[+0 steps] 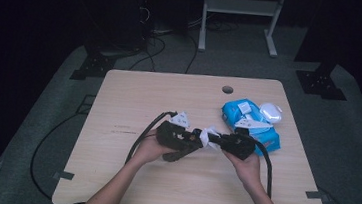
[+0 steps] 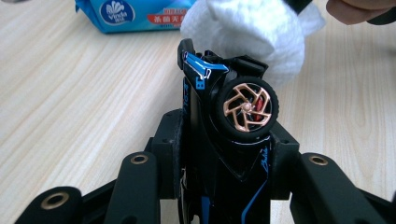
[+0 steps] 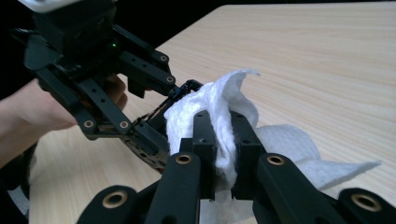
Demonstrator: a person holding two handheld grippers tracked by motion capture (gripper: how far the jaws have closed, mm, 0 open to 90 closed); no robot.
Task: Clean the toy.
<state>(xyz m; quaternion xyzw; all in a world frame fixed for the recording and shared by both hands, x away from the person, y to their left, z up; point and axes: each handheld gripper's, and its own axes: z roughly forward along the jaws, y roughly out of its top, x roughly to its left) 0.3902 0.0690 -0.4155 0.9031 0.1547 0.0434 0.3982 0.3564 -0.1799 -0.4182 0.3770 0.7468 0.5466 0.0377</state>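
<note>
On top of one wooden table [image 1: 111,175]; places given from the pack.
- Wet-wipe pack [image 1: 252,120], blue: one, at the right edge, a white lid [image 1: 271,112] beside it.
- Left gripper [image 2: 219,154]: one, well left of the pack; jaws clamped on the toy.
- Right gripper [image 3: 223,154]: one, just before the pack; jaws pinched narrow on the wipe.
- White wipe [image 3: 219,105]: one, pressed to the toy.
- Toy car [image 2: 224,116], black and blue, copper-spoked wheel: one, held above the table.

Step judged: wiping the toy. Next calls for rubbing strokes while the left holds firm.
</note>
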